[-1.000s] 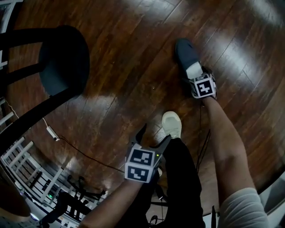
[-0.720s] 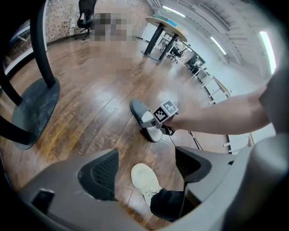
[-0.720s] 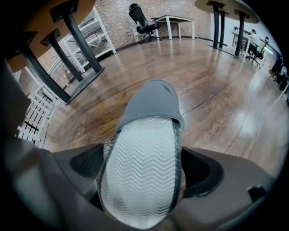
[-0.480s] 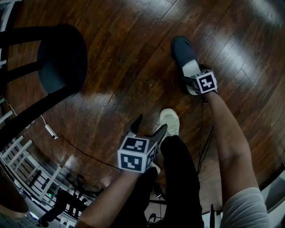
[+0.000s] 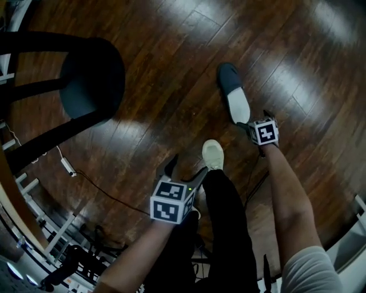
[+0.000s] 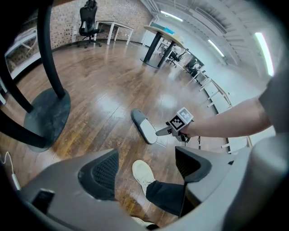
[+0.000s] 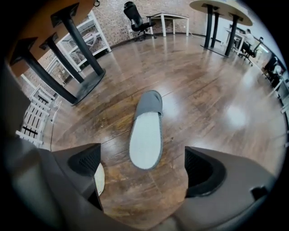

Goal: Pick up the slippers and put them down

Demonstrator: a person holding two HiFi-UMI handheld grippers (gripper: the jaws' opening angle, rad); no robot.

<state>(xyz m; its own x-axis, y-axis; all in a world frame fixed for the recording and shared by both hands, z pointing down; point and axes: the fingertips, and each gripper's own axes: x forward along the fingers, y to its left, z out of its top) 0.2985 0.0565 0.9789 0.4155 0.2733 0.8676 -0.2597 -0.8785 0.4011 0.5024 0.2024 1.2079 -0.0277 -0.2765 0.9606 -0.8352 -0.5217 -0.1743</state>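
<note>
At the bottom of the head view, the person's dark trouser leg (image 5: 229,217) runs up to a pale shoe (image 5: 213,154) planted on the dark wooden floor (image 5: 171,68). Just left of that leg, the left claw (image 5: 187,167) points steeply down with its jaws spread wide and nothing between the pads. In its own view only the shoe and the floor show in the gap. A thin cable (image 5: 97,189) trails across the boards at lower left. To the right of centre, the right claw (image 5: 251,121) hangs above the floor with its jaws fully apart and gripping nothing. Its tips are near the heel end of the slipper (image 5: 231,91) but clear of it. The grey slipper, with a pale insole, lies flat and sole down on the floor, right of centre in the upper half of the head view, its toe aimed toward the upper left. In the right gripper view it sits beyond the open jaws, in the middle of the frame. At upper left stands a dark round base (image 5: 91,77) with a black post. Far back in the right gripper view, an office chair (image 7: 135,13) stands by a brick wall (image 7: 113,18).
</note>
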